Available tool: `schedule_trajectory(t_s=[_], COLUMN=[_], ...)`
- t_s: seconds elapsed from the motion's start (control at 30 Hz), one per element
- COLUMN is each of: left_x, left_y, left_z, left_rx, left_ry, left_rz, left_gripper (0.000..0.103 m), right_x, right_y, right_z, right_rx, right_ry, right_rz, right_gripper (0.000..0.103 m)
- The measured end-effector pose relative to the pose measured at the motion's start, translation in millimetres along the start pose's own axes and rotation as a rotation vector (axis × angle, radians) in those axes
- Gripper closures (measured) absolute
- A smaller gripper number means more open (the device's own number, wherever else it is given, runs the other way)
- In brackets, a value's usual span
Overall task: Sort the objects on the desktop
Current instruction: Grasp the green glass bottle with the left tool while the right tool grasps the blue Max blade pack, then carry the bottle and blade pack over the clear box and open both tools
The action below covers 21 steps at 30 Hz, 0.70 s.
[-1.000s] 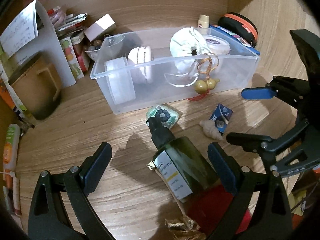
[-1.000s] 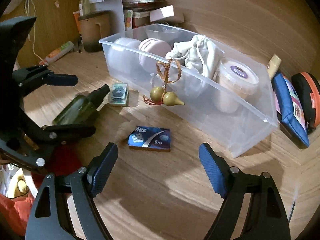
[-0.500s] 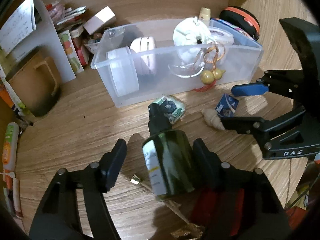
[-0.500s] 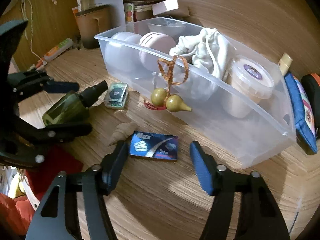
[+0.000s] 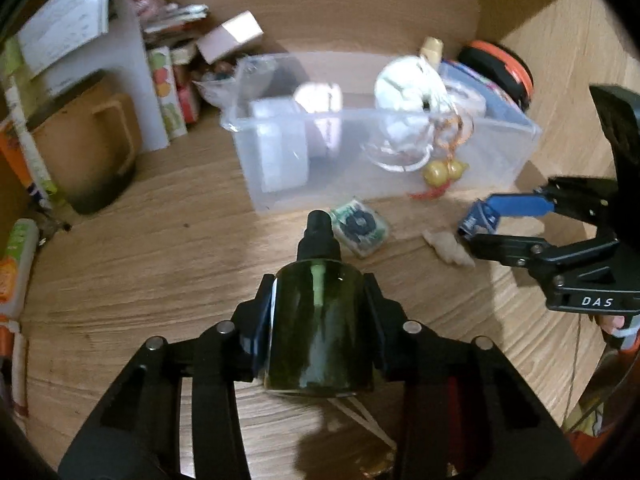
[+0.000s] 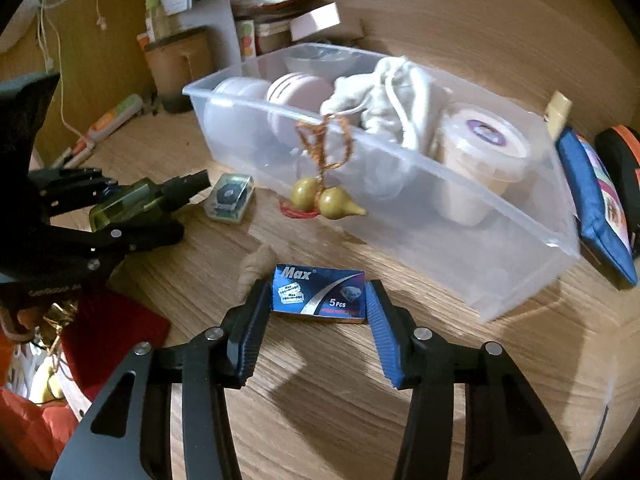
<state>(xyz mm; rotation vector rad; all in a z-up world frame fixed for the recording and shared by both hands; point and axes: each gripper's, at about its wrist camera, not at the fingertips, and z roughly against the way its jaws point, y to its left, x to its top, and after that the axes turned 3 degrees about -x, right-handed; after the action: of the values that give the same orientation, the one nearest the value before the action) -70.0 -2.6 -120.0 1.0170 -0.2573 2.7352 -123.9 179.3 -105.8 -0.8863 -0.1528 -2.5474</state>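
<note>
- Two things could slip at once, because each gripper has its own thing and the clear bin (image 6: 520, 240) is already quite full.
- The green bottle (image 5: 316, 320) is round and smooth. I think it could roll or twist out if it tips on the way to the bin.
- Its black pump top (image 5: 319, 236) sticks out in front. It could bump the bin wall or the small green packet (image 5: 360, 226) lying just ahead of it.
- The blue razor box (image 6: 320, 294) is thin and flat. If the squeeze is only on its edges, it could pop out or flip.
- The gold gourd charm (image 6: 328, 202) hangs over the bin's front wall. A passing gripper could snag its string.
- The small beige lump (image 6: 256, 270) lies just beside the blue box and could get pushed.
- The left gripper (image 5: 318, 304) has its fingers closed in tight on the sides of the green bottle. The bottle lies low over the tabletop (image 5: 140, 272); I cannot tell if it is lifted.
- The right gripper (image 6: 318, 302) has its fingers (image 6: 250, 328) close in on both short ends of the blue box, touching or almost touching. The box sits on the tabletop, in front of the bin.
</note>
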Motion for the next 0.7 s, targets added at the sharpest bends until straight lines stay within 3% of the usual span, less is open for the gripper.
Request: schedule_trajectory(t_s=[0.3, 0.7], left_x=[0.8, 16.7], left_y=[9.6, -0.9], left_z=[23.4, 61.1], left_rx=[0.047, 0.084], left_ry=[-0.064, -0.156], left_rz=[0.037, -0.017], left_gripper=[0.062, 0.062], right_x=[-9.1, 2.6], right_y=[-15.6, -17.2], right_z=[26.2, 69.9], right_rx=[-0.010, -0.053], right_ry=[-0.054, -0.157], right_rz=[-0.055, -0.036], right_gripper=[0.058, 0.058])
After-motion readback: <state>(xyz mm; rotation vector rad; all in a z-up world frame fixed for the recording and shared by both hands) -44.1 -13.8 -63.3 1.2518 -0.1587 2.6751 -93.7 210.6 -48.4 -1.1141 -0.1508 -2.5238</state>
